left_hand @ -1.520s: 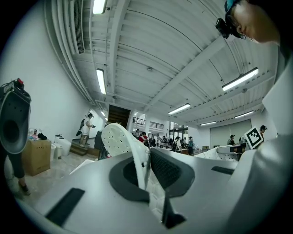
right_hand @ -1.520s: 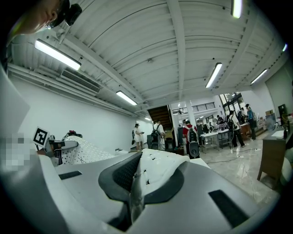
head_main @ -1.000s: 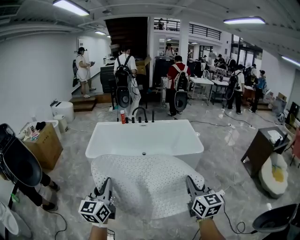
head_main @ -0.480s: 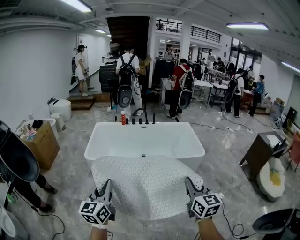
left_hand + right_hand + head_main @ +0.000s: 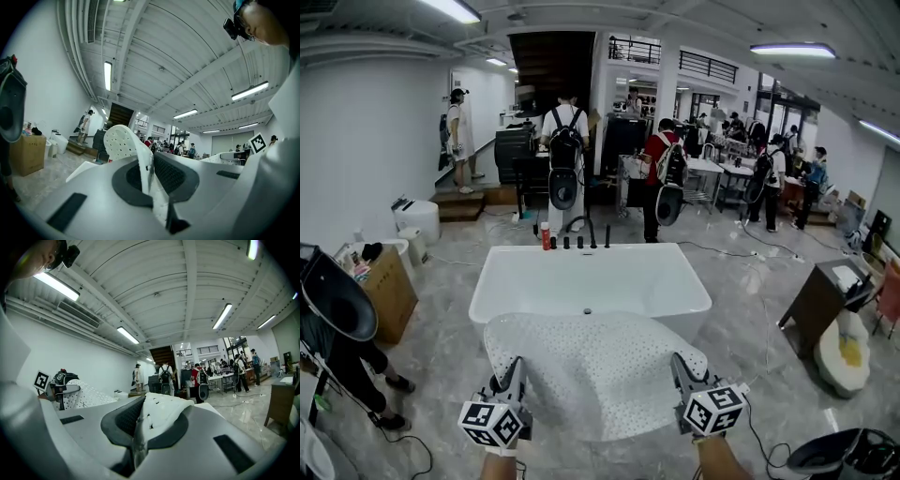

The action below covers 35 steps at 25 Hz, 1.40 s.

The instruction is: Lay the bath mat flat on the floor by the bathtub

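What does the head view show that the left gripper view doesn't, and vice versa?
Only the head view: the whole bath mat spread between the left gripper and right gripper, plus a brown cabinet. Only the left gripper view: its jaws pinched shut on the mat's edge, close up. Both: the holed white mat, a cardboard box, people behind.

Left claw (image 5: 510,373), right claw (image 5: 681,367), side by side, level, each clamped on bath mat (image 5: 592,370)

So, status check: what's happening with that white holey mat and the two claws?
Left gripper, right gripper: both shut on white perforated rubber bath mat, near edge. Mat held spread aloft, not yet on floor. White bathtub directly ahead.
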### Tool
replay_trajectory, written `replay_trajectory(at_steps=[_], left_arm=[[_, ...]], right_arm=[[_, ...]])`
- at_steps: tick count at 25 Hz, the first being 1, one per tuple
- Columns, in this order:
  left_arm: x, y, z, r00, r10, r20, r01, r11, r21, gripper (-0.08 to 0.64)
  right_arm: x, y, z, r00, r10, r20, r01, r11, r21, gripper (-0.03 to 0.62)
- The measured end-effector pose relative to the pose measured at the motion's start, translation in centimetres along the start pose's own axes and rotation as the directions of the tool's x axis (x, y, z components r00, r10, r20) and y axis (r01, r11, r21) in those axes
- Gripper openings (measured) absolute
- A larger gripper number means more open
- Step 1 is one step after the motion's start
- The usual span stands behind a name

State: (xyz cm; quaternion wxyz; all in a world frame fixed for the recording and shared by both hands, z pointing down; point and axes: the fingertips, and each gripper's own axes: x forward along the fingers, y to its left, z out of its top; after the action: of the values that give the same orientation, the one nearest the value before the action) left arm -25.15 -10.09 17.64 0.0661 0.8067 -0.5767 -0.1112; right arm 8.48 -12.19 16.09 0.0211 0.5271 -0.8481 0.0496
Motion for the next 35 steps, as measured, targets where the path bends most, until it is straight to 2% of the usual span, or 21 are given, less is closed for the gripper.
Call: replay_trajectory(at_steps=[21,35], left_arm=[[5.2,1.5,-1.2,0.999,-0.011,-0.033,0.012,1.000,0.018,0.026],[13.2,1.6,-2.8,0.997,0.044,-0.065,-0.042,0.998,0.035,0.026]], right_arm=[[4.4,-3.9,-0.1,1.000,-0.022,0.006,0.022,0.999,0.024,0.032],[11.7,-10.8,-0.2,1.000,0.018,0.007,-0.018,0.998,0.064,0.032]])
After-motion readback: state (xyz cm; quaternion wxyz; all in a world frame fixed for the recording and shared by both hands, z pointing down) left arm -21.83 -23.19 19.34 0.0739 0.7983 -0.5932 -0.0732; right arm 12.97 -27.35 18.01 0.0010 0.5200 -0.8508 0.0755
